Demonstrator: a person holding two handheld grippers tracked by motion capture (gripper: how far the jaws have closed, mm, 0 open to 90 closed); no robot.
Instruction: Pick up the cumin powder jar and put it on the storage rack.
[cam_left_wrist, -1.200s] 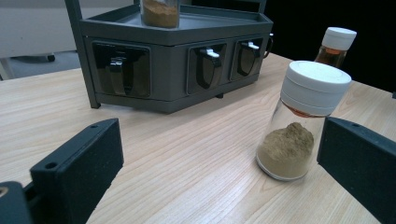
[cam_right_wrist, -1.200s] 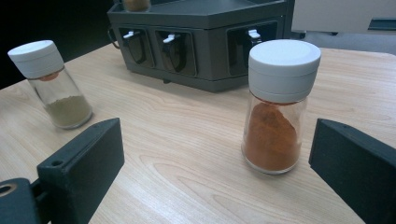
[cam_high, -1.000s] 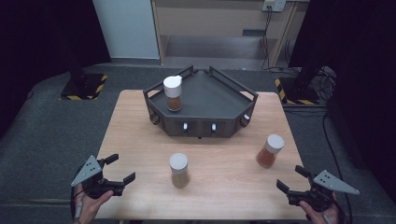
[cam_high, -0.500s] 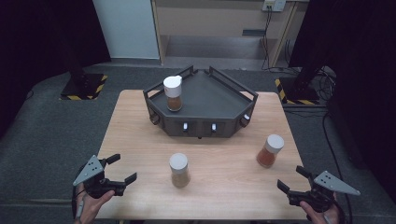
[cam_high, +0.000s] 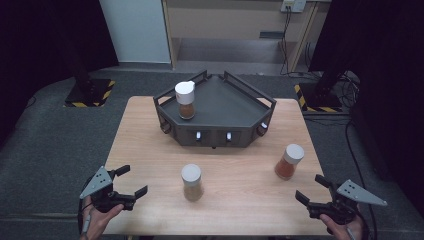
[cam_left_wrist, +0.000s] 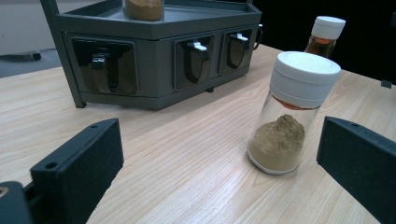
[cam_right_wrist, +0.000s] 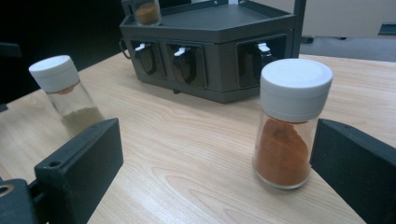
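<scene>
My left gripper (cam_high: 129, 182) and right gripper (cam_high: 310, 191) gaped empty; the tan jar (cam_high: 191, 182) stood between them, lower centre.

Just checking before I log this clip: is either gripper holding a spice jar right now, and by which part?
Nothing is held. The left gripper and right gripper are both open, apart from the jars.

One jar (cam_high: 185, 99) stands on the rack (cam_high: 235, 105); two jars (cam_high: 192, 182) (cam_high: 288, 161) stand before it, apparently upright.
</scene>
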